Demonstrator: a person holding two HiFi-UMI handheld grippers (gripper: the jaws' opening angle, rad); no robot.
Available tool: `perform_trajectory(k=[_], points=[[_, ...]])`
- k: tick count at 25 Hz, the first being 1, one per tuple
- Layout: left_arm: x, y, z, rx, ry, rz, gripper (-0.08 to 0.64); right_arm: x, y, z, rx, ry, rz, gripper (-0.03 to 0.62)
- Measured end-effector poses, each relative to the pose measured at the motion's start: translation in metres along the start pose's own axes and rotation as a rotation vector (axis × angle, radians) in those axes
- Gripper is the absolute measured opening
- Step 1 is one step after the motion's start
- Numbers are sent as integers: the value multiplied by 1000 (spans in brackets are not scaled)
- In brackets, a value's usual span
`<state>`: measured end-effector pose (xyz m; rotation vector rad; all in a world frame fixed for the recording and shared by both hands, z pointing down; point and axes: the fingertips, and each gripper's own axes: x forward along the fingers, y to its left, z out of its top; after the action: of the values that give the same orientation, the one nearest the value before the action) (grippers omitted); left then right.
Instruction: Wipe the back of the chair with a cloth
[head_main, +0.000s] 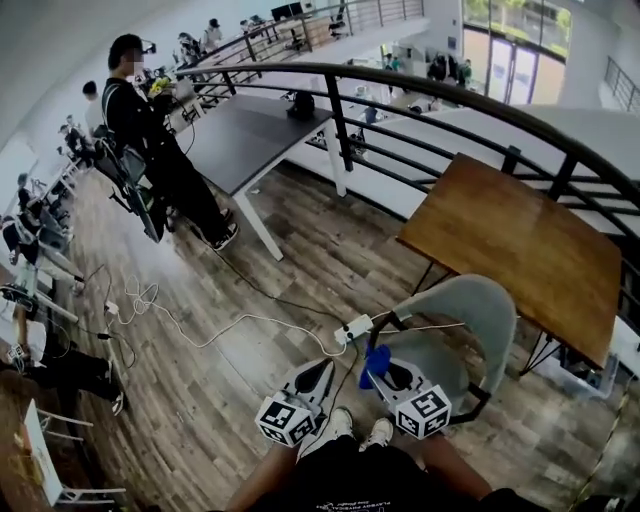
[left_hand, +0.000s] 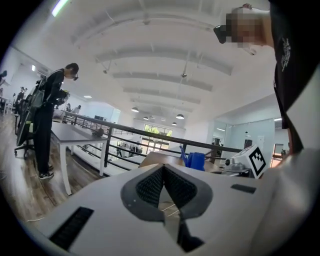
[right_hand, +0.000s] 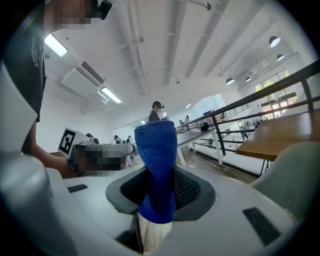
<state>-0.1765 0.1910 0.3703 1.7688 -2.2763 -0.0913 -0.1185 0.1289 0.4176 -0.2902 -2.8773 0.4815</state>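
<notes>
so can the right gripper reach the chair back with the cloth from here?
Probably yes. The right gripper, shut on the blue cloth, hovers by the seat, and nothing stands between it and the chair back. The left gripper sits off to the side.

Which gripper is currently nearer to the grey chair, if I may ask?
Right. The right gripper, its jaws shut on the blue cloth, overlaps the chair's near edge in the head view; the left gripper is farther to the left, over the wooden floor.
</notes>
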Motion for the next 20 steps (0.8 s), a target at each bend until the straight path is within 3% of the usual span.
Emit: perform_trajectory(k=[10, 14, 20], points=[[70, -16, 4, 14, 34, -243, 5, -7, -48, 27, -3, -65, -200, 117], [102, 1, 9, 33, 44, -328, 5, 8, -67, 42, -10, -81, -293, 117], [135, 39, 11, 59, 76, -398, 5, 44, -85, 50, 13, -90, -396, 117]])
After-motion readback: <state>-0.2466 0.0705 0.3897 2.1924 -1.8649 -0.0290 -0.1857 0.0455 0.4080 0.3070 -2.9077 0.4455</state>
